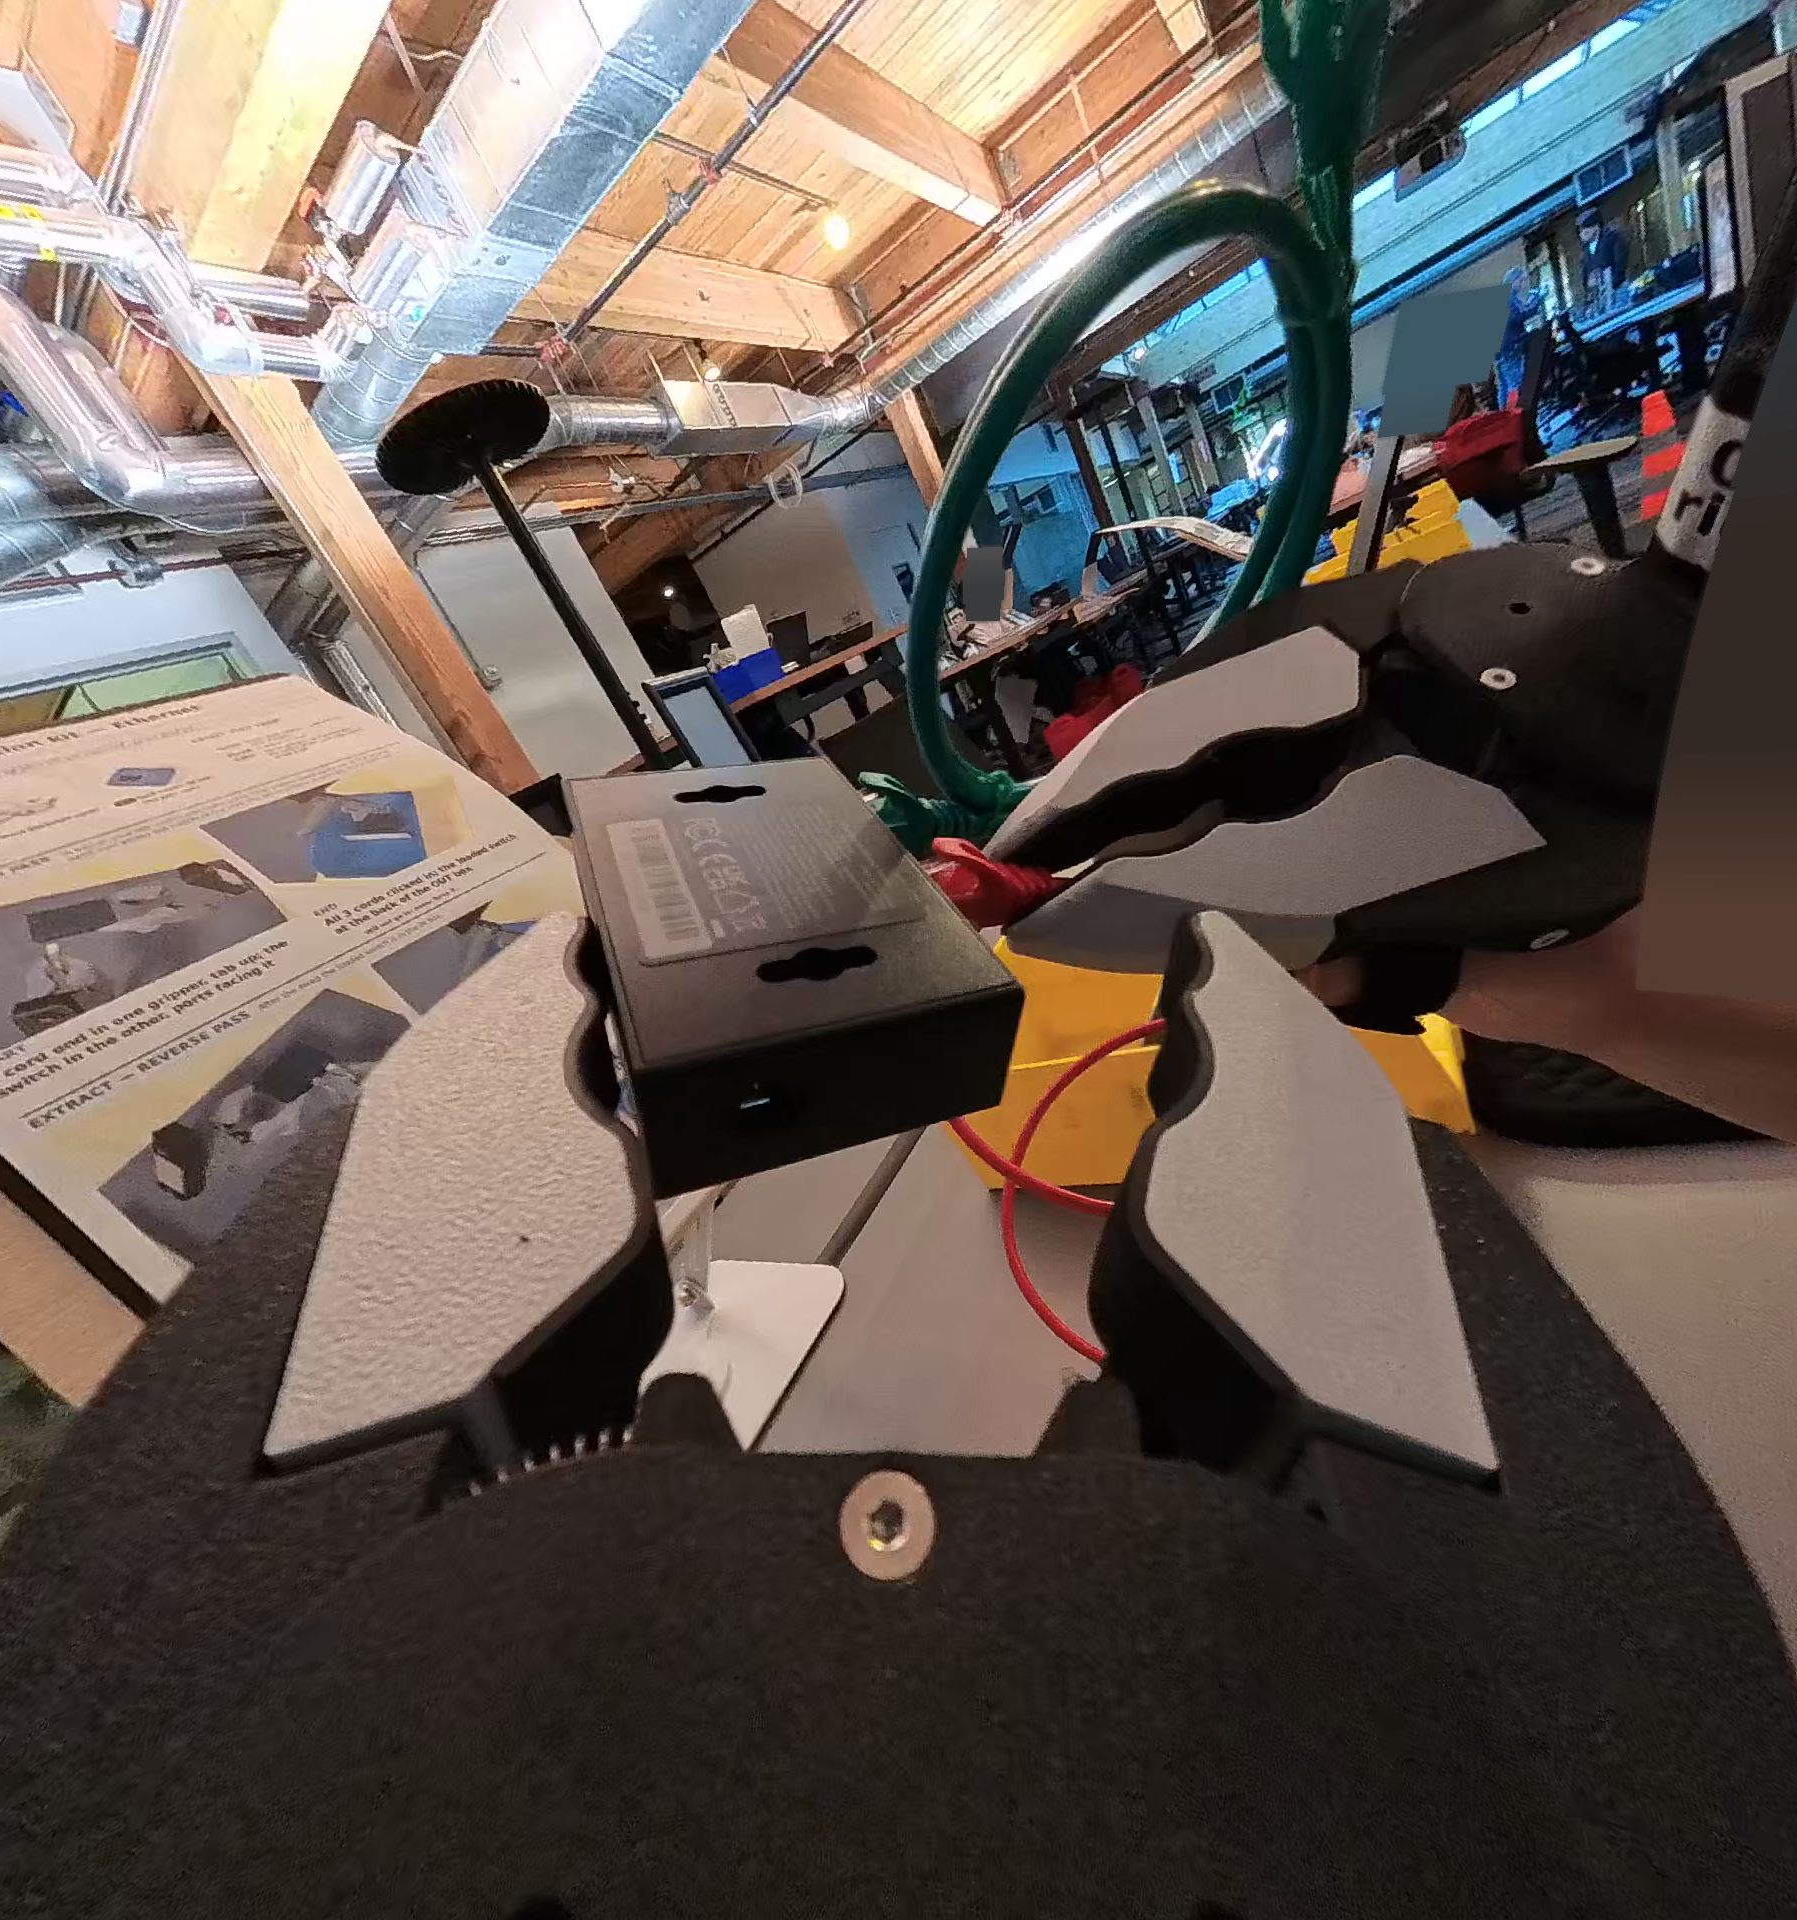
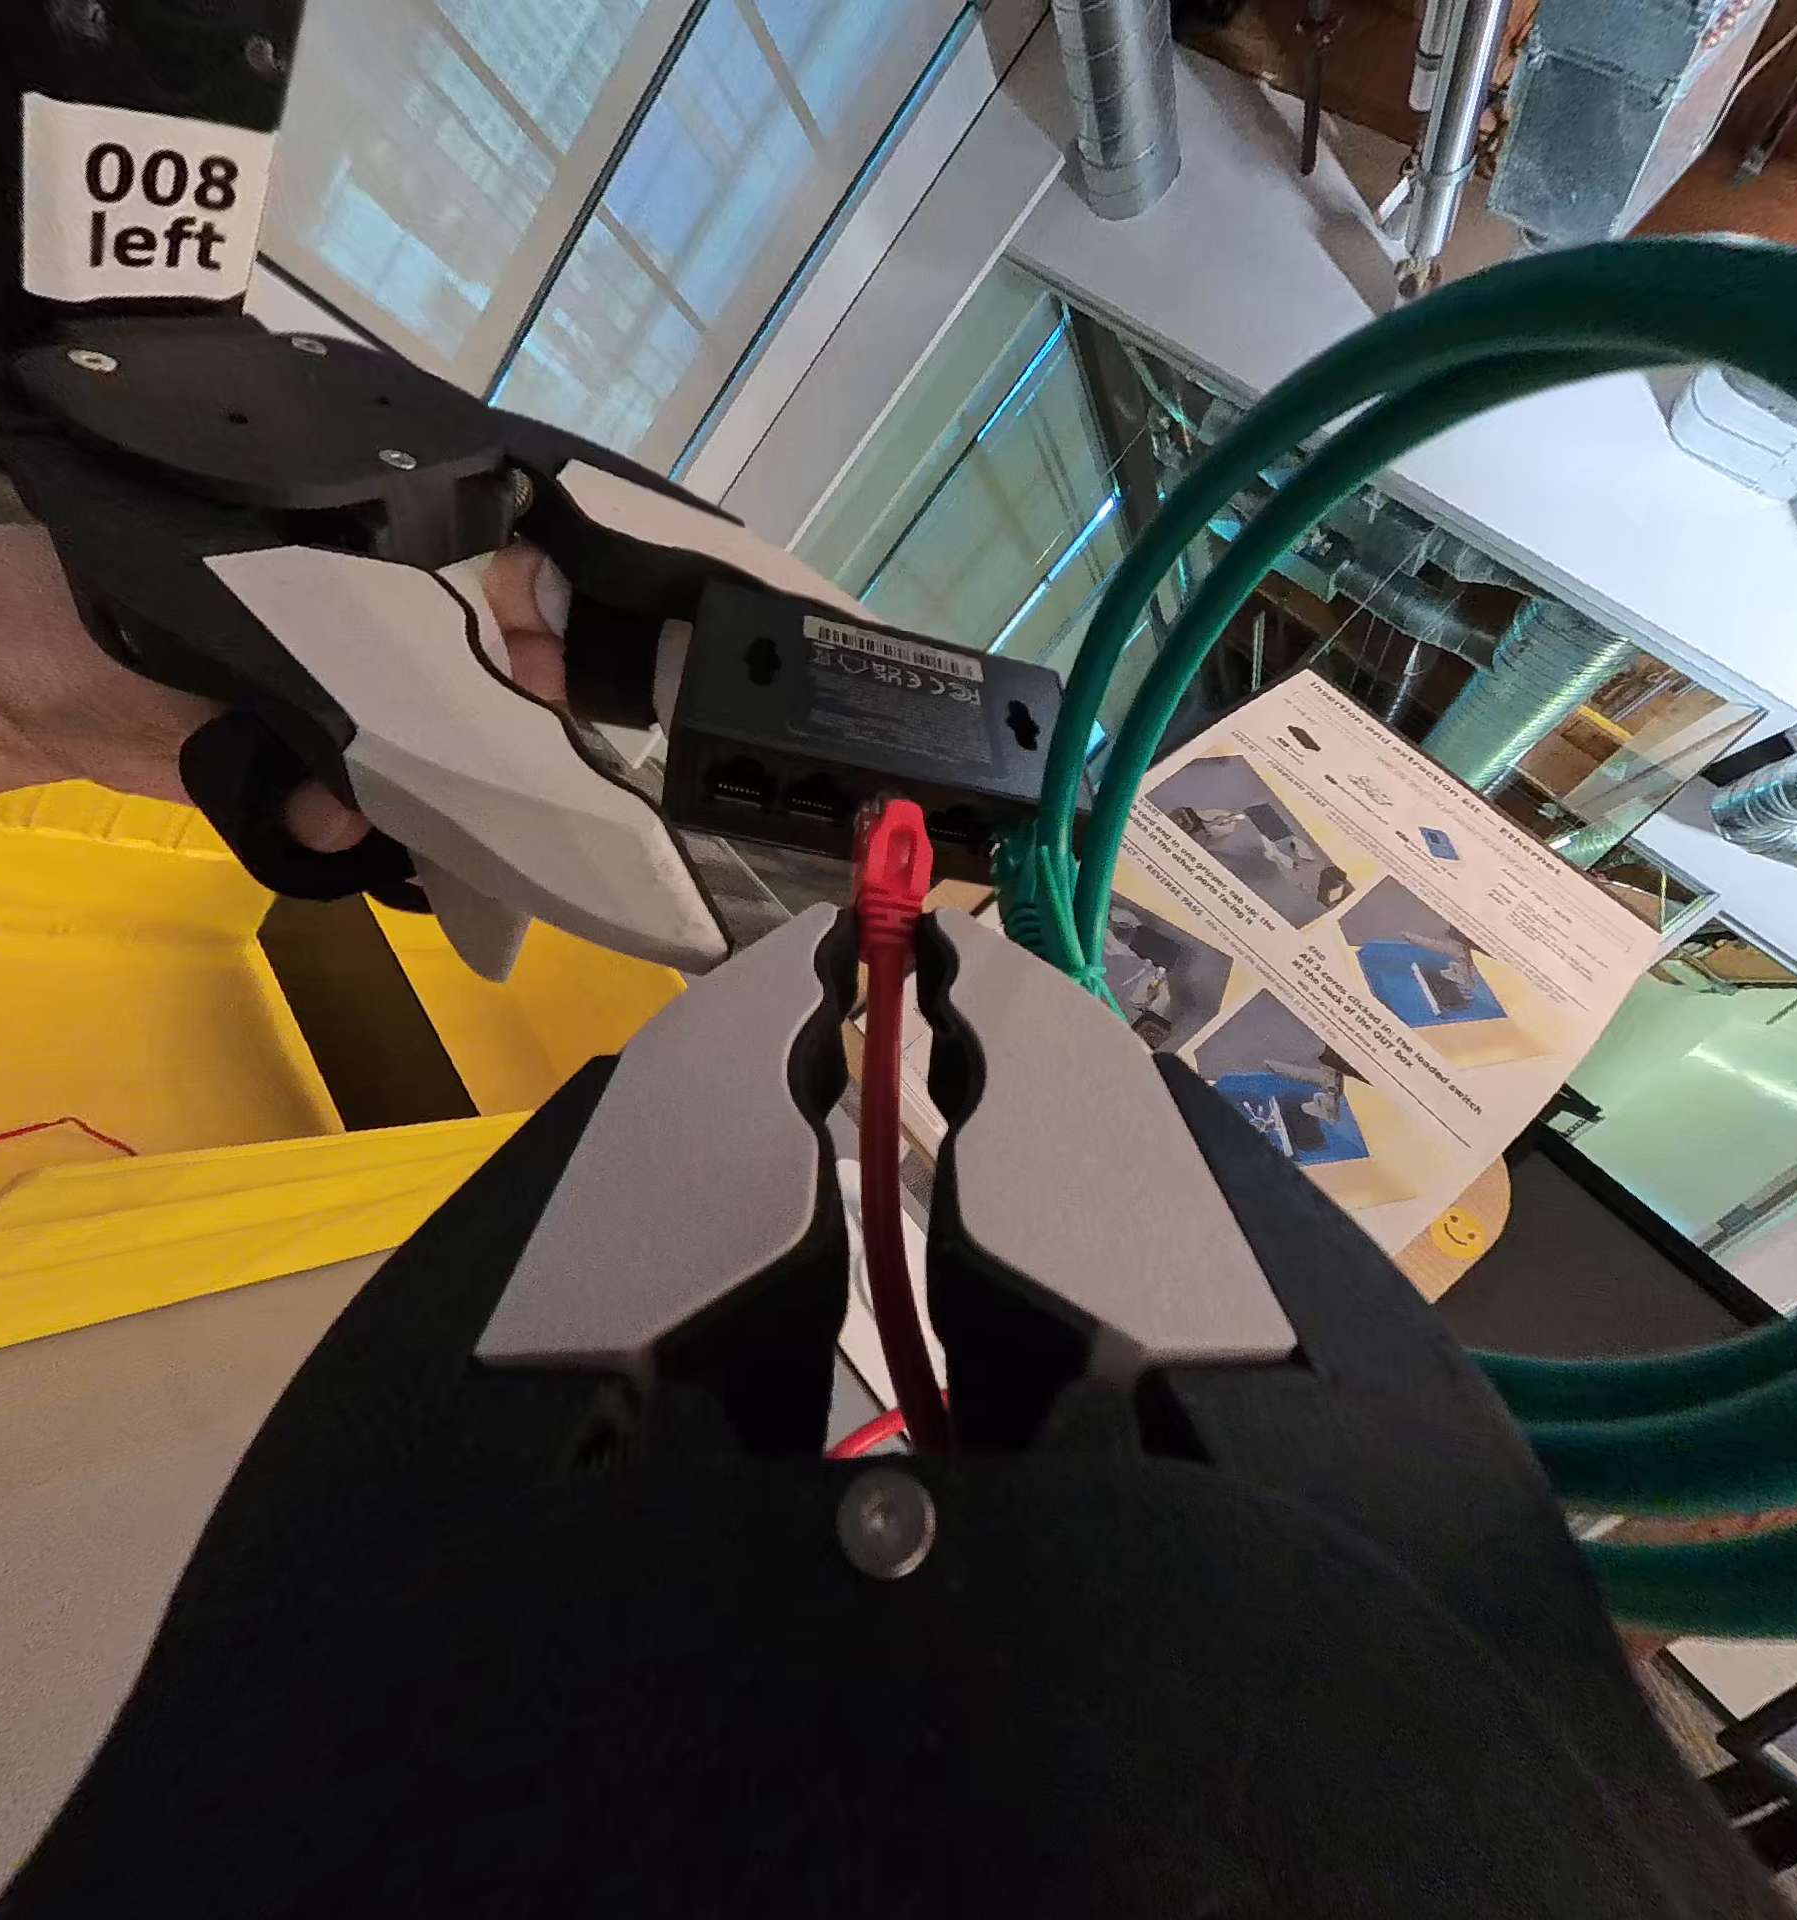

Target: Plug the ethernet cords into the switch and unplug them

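Note:
My left gripper (image 1: pixel 883 935) holds the black switch (image 1: pixel 790 935) by one end, in the air, label side up; its jaws stand wide around the body. In the right wrist view the switch (image 2: pixel 873 696) shows its row of ports. My right gripper (image 2: pixel 889 935) is shut on the red ethernet cord (image 2: pixel 886 1122) just behind its plug (image 2: pixel 892 852). The plug's tip sits at the mouth of a middle port; I cannot tell how deep. A green cord (image 2: pixel 1164 644) is plugged in at the far-right port and loops up in a coil (image 1: pixel 935 582). The right gripper (image 1: pixel 1019 883) comes in from the right.
A yellow bin (image 2: pixel 146 987) stands below and left of the switch, and shows in the left wrist view (image 1: pixel 1070 1049). A printed instruction sheet (image 2: pixel 1393 935) lies beyond it on the grey table (image 2: pixel 146 1507). A black stand (image 1: pixel 551 582) rises behind the switch. My left and right fingertips are right by each other.

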Tool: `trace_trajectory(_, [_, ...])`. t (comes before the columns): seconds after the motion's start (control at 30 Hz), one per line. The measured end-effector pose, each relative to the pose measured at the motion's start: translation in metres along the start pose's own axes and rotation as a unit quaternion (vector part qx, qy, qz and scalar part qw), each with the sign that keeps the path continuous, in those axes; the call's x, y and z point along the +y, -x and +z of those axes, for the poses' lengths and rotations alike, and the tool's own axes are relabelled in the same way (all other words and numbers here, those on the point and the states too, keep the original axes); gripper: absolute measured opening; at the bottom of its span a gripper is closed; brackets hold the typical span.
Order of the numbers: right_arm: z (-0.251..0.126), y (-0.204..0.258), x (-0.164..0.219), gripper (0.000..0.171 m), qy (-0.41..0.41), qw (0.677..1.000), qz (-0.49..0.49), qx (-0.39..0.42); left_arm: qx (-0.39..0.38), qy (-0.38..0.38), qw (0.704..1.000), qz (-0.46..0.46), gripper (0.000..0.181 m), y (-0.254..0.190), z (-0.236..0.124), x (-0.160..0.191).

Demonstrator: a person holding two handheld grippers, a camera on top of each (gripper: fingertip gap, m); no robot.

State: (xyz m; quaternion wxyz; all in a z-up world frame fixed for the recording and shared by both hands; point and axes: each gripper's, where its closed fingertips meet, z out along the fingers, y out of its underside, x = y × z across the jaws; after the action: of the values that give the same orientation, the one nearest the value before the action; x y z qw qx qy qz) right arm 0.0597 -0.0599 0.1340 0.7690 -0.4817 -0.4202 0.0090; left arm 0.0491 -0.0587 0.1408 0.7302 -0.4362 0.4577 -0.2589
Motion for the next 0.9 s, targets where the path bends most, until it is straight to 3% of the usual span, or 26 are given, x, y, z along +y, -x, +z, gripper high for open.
trace_trajectory(0.17, [0.000,-0.001,0.000,0.011,-0.009,1.000,0.027,-0.008,-0.018,0.015,0.999,0.021,0.100,-0.001,0.000,-0.003])
trace_trajectory(0.33, [0.000,-0.003,0.006,0.011,-0.004,0.999,0.035,-0.004,-0.003,0.036,0.999,-0.002,0.124,-0.011,0.007,0.001])
trace_trajectory(0.9, [-0.005,-0.003,-0.002,0.011,-0.011,0.999,0.030,-0.018,0.005,0.043,0.998,-0.037,0.127,-0.015,0.008,0.001])
